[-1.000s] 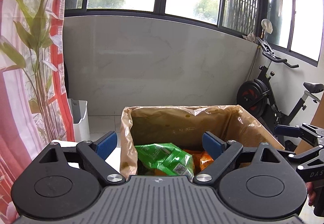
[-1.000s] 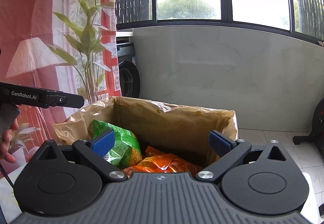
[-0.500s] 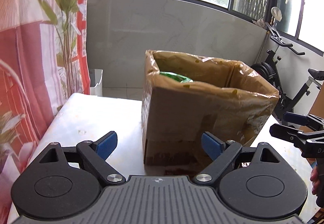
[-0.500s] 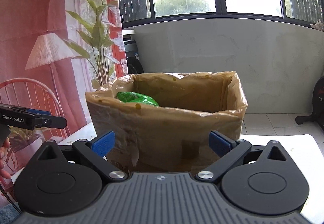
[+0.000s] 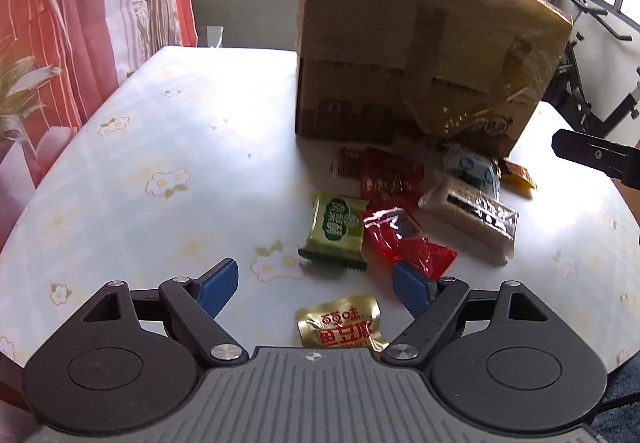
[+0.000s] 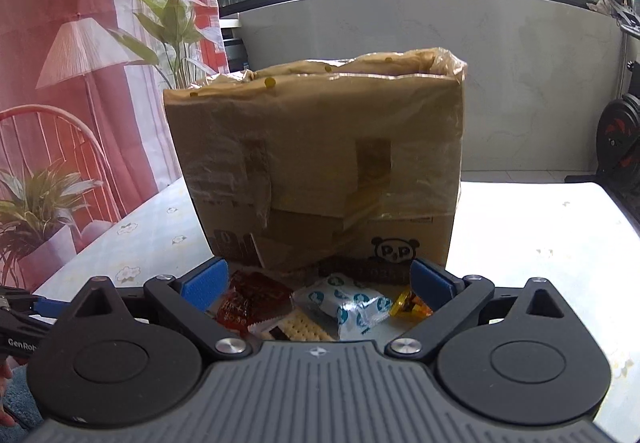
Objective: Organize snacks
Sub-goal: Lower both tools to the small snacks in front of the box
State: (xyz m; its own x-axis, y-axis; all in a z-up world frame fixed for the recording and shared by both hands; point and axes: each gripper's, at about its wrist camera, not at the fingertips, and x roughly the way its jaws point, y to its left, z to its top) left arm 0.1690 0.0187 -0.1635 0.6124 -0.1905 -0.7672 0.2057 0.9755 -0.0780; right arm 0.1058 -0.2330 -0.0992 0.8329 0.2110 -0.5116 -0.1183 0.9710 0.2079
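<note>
Small wrapped snacks lie scattered on the flowered tablecloth (image 5: 168, 147) right in front of the cardboard box (image 5: 420, 55): a green packet (image 5: 335, 231), a red wrapper (image 5: 404, 239), a gold packet (image 5: 340, 325) and a blue-and-white sweet (image 6: 352, 307). The left gripper (image 5: 316, 289) hangs over the gold packet, its jaws closing but touching nothing. The right gripper (image 6: 320, 279) stands wide above the snacks, empty

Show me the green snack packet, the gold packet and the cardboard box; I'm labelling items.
green snack packet (image 5: 335, 229), left wrist view, centre of its printed face
gold packet (image 5: 342, 323), left wrist view, middle of wrapper
cardboard box (image 6: 320, 163), right wrist view, front wall
</note>
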